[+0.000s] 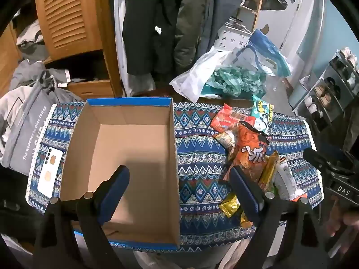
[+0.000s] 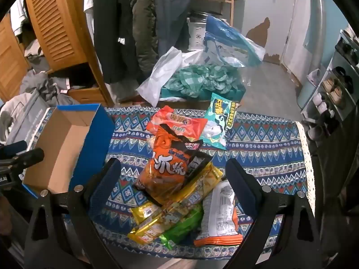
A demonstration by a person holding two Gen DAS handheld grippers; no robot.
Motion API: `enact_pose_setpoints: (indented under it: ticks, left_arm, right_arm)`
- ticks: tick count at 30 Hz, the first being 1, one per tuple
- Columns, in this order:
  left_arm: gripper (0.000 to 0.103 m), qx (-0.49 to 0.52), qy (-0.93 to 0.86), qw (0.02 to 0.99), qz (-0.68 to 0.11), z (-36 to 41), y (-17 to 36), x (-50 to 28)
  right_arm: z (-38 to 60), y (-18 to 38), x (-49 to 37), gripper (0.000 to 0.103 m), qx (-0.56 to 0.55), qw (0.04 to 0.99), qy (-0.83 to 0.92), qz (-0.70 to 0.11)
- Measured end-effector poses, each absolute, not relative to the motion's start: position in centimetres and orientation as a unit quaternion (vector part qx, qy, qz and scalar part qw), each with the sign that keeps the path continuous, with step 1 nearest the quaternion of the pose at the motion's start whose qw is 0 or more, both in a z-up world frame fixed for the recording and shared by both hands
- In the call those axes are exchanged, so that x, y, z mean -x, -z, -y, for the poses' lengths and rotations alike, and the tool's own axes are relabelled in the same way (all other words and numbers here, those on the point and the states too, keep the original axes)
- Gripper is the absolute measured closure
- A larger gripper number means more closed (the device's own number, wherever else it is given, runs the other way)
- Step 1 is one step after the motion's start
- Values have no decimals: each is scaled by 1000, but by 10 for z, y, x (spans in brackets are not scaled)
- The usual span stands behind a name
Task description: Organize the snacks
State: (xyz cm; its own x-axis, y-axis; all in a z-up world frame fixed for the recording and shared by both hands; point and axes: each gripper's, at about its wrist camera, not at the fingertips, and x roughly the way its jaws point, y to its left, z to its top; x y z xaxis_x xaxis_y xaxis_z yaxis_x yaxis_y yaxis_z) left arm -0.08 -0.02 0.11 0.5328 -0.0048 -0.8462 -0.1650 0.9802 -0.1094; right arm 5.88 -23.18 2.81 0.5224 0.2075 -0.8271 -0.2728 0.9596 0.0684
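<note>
An empty cardboard box [image 1: 125, 157] with a blue rim stands on the patterned cloth; it also shows at the left in the right wrist view [image 2: 65, 148]. A pile of snack packets lies to its right: an orange bag [image 2: 166, 170], a red packet [image 2: 179, 123], a teal packet [image 2: 219, 121], a yellow packet [image 2: 179, 208], a green one [image 2: 184, 226] and a white-orange one [image 2: 219, 217]. My left gripper [image 1: 179, 186] is open above the box's right wall. My right gripper [image 2: 172, 183] is open above the pile, its fingers either side of the orange bag.
A white phone [image 1: 50, 170] lies on the cloth left of the box. Plastic bags and teal fabric [image 1: 233, 78] sit behind the table. A wooden wardrobe [image 1: 67, 22] and hanging coats stand behind; a shoe rack [image 1: 332, 85] is at the right.
</note>
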Motion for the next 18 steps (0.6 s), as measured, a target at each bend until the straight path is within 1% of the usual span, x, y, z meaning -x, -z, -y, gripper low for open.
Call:
enact_pose_setpoints:
  ticks: [3, 13, 18]
  left_arm:
    - [11, 103, -38, 872, -477, -9, -4, 4]
    - [12, 79, -32, 878, -470, 6, -8, 2]
    - [14, 77, -31, 879, -470, 7, -7, 3]
  right_arm:
    - [231, -27, -59, 11, 38, 871, -137, -470]
    - [235, -27, -62, 11, 36, 868, -135, -476]
    - [233, -26, -61, 11, 37, 869, -134, -475]
